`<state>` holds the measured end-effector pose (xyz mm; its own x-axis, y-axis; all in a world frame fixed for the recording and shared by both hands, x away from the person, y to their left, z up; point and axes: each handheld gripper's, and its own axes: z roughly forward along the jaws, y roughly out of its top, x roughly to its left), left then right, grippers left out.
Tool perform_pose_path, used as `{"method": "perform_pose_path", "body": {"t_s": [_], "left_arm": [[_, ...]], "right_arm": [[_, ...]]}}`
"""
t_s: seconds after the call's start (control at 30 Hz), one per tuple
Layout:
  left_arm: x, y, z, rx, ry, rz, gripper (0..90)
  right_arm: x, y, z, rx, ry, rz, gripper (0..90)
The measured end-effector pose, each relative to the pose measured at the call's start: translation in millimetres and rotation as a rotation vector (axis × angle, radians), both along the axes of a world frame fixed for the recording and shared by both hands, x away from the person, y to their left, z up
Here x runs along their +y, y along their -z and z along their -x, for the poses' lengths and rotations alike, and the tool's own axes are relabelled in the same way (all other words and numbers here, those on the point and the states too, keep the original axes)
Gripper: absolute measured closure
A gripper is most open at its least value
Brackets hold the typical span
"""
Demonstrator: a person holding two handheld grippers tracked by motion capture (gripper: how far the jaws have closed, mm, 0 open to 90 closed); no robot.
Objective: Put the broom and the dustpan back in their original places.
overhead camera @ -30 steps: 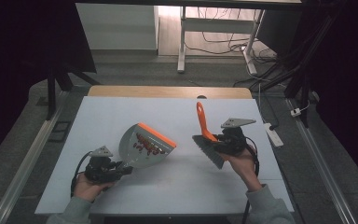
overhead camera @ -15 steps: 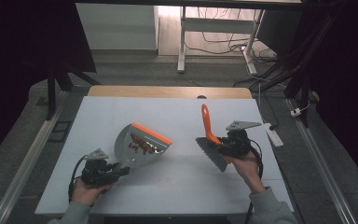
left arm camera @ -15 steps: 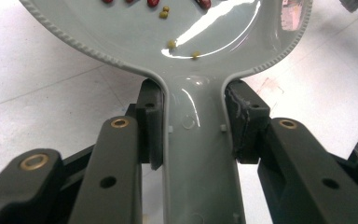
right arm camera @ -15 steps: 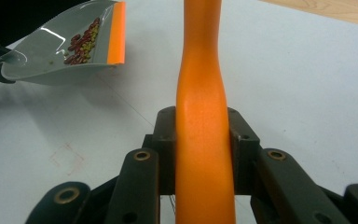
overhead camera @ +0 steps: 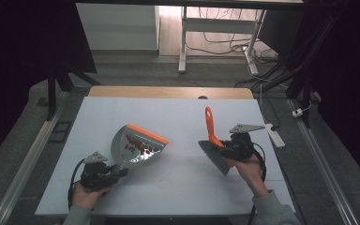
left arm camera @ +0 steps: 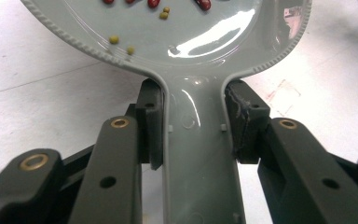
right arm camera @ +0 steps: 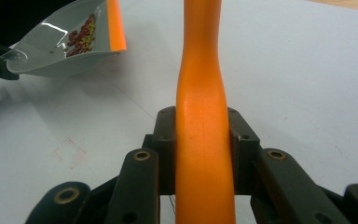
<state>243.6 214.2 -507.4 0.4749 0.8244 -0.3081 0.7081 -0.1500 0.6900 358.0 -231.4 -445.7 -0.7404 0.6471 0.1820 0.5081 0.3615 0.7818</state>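
Left gripper [overhead camera: 117,172] pinches the grey dustpan [overhead camera: 138,146] by its stiff handle, beans [overhead camera: 138,144] loose inside, so keep it level; right gripper [overhead camera: 225,147] clamps the light brush [overhead camera: 214,149] by its orange handle above the table [overhead camera: 178,117].

On the tabletop [overhead camera: 178,117] the dustpan [overhead camera: 138,146] sits left of centre, with the beans [overhead camera: 138,144] in it near its far lip. The left gripper [overhead camera: 115,172] is at the dustpan's near end, its jaws on either side of the handle. Well apart to the right is the brush [overhead camera: 214,150], its handle between the jaws of the right gripper [overhead camera: 229,149], bristles toward the near edge.
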Motion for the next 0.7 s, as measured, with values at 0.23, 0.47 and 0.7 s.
{"method": "perform_pose_path", "body": {"t_s": [0.23, 0.47, 0.7], "left_arm": [[3.2, 3.8, 2.7, 0.013, -0.054, 0.001, 61.6], [6.3, 7.6, 5.1, 0.029, -0.104, -0.019, 61.6], [11.8, 9.6, 6.5, 0.040, -0.176, -0.023, 61.5]], "right_arm": [[-3.6, 2.8, 3.0, 0.000, 0.017, 0.016, 70.4], [-6.1, 7.2, 5.6, 0.009, 0.025, 0.024, 70.4], [-9.3, 10.2, 6.3, 0.018, 0.035, 0.030, 70.3]]}}
